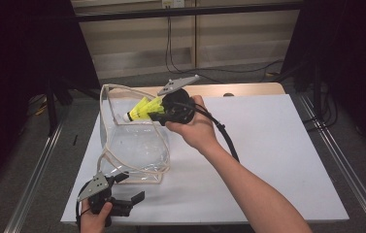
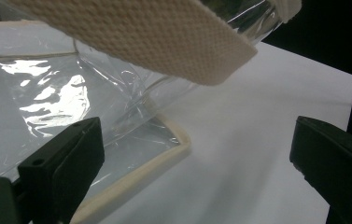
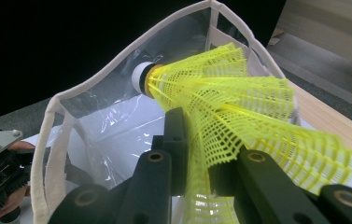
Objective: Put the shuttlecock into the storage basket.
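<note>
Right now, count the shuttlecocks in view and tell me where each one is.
1. The yellow shuttlecock is clamped by its skirt in the right hand-held gripper, held over the open mouth of the clear bag. None shows inside the bag.

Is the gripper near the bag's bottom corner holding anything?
No, the left gripper has its jaws wide apart with bare table between them, beside the clear bag's corner.

Bag (image 1: 137,145) mouth open upward; strap (image 2: 131,37) crosses above left gripper (image 1: 122,191).
</note>
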